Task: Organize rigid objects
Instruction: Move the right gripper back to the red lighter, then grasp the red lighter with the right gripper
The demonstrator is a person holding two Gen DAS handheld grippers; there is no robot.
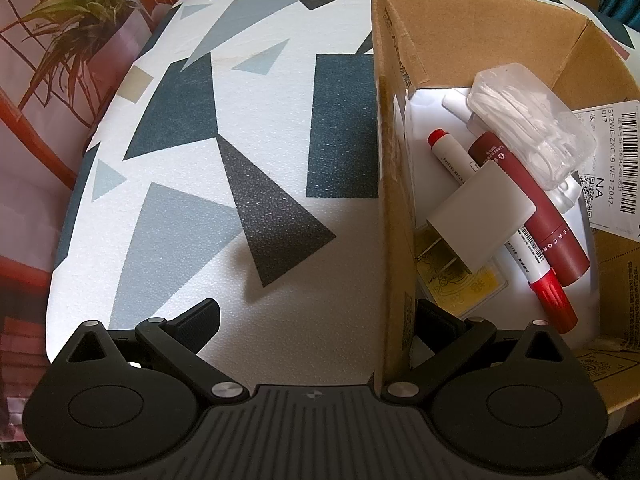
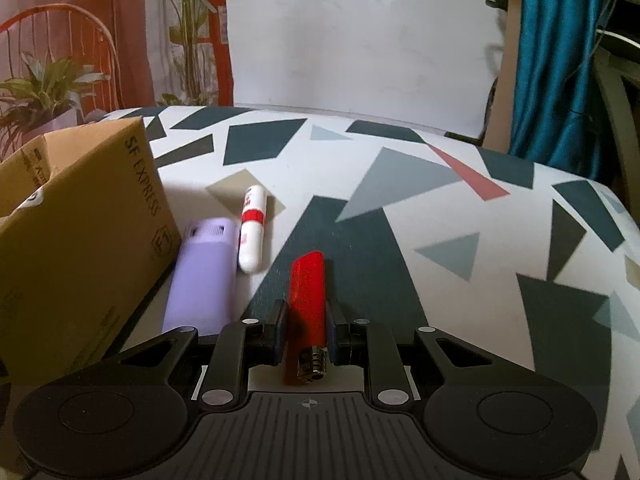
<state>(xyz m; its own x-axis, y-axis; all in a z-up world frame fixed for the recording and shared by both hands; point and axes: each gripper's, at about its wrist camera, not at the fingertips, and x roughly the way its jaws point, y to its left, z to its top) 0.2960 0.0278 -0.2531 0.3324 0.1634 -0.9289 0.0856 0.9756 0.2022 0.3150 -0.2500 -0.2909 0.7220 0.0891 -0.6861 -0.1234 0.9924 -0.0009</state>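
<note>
While my right claw (image 2: 306, 330) pinches the red lighter (image 2: 307, 300) low in the frame, I'd lift clear of the worktop (image 2: 460, 208); carry it left over the cardboard box (image 2: 80, 232); left claw (image 1: 316, 320) spread astride its wall.

Two close wrist views, sharing the cardboard box (image 1: 400, 200) (image 2: 80, 240)

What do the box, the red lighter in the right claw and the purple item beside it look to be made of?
Box: corrugated cardboard, matte brown, printed lettering, raw folded edges. Red lighter: glossy, seemingly translucent plastic with a metal head. Purple item: smooth matte plastic, probably; uniform pastel surface.
</note>
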